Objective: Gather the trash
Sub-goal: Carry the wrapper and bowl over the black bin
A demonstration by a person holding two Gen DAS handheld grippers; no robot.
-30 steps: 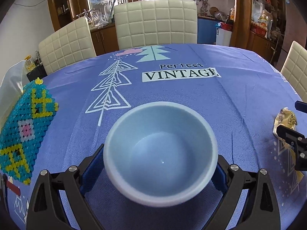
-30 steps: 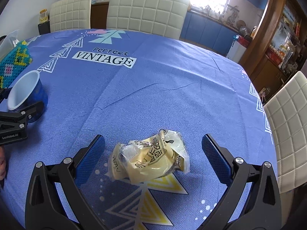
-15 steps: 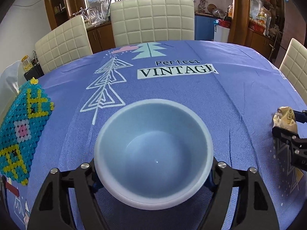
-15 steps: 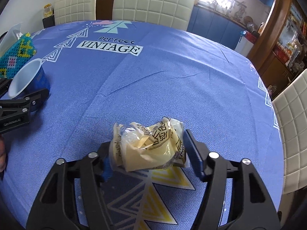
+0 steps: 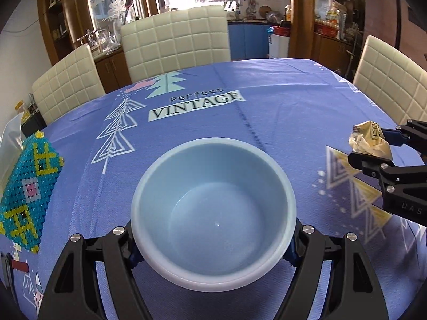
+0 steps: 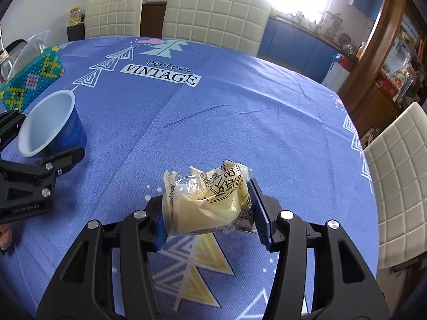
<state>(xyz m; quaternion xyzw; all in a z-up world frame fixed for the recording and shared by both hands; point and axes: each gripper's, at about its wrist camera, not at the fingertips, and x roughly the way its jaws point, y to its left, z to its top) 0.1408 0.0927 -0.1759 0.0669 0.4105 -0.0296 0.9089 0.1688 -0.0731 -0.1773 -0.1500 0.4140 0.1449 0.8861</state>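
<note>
Wrapper (image 6: 210,202) pinched in right gripper (image 6: 210,213), lifted off tablecloth (image 6: 240,106). Left gripper (image 5: 213,237) clamps cup (image 5: 213,200), mouth up, well to wrapper's left, so wrapper must go left & over the rim

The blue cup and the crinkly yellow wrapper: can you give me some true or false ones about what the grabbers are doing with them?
1. The left gripper is clamped on the blue cup. True.
2. The cup has trash inside. False: it looks empty.
3. The right gripper is squeezing the yellow wrapper. True.
4. The wrapper is already in the cup. False: it is off to the cup's right, apart from it.
5. The beaded box sits between the right gripper's fingers. False: it is on the tablecloth, beyond the cup.
</note>
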